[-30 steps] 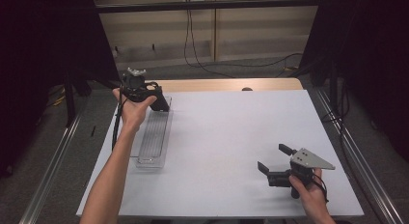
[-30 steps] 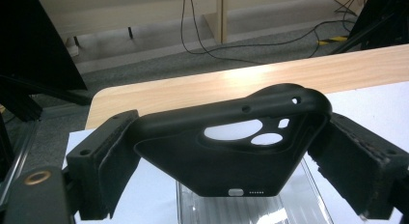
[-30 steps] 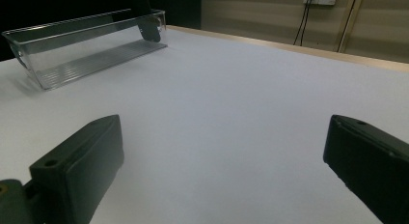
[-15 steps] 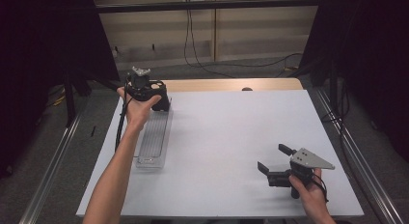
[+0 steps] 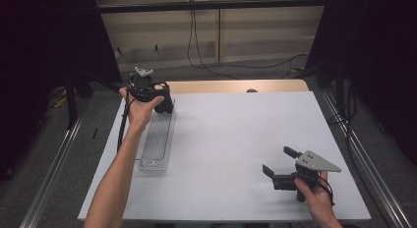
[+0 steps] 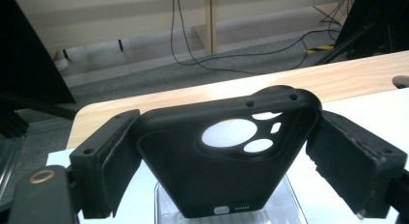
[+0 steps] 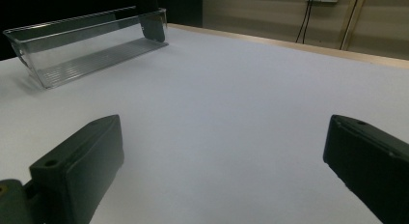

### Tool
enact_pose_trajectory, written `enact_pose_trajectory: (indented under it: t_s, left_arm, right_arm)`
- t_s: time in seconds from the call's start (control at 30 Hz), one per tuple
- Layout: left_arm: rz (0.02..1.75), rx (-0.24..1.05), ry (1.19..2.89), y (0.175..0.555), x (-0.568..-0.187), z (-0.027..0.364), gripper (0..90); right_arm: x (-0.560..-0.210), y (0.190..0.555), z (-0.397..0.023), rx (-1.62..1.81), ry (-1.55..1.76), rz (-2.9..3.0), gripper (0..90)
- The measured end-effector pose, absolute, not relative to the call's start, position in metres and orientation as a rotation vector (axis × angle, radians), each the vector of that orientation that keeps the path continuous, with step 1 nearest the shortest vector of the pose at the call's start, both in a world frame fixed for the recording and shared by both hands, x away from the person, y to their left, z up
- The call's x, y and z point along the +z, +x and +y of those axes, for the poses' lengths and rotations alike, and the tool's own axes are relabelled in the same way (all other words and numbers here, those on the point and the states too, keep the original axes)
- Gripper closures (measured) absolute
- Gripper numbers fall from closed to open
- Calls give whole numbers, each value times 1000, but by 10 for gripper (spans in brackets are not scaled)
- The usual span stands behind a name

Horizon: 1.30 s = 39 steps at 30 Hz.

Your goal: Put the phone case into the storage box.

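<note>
Left gripper (image 5: pixel 164 104) slightly shifted, jaws gripping phone case (image 6: pixel 226 156) over clear tray (image 5: pixel 156 142); right gripper (image 5: pixel 280 161) jaws apart.

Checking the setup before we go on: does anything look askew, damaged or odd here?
Nothing looks damaged or spilled. The left gripper holds a black phone case between its jaws over the far end of the clear tray, which lies straight along the table's left side. The right gripper rests open near the front right, holding nothing.
</note>
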<state>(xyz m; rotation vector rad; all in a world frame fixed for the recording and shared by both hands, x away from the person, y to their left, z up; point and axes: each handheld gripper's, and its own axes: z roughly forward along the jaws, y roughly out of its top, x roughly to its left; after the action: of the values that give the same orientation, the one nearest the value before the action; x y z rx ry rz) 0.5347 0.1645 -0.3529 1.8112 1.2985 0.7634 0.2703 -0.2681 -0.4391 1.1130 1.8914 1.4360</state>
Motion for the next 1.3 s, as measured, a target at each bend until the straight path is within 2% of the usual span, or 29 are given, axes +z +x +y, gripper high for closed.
enact_pose_trajectory:
  t_s: [0.4,0.83,1.3]
  left_arm:
    - [1247,693,1807,537,-352,159,111]
    - [1249,705,1783,540,-354,167,34]
    - [1211,698,1772,539,-360,174,30]
  right_arm:
    - [-440,271,-267,1435,1110,1897,0]
    - [-440,270,-268,1438,1113,1893,0]
    - [-440,270,-268,1437,1112,1891,0]
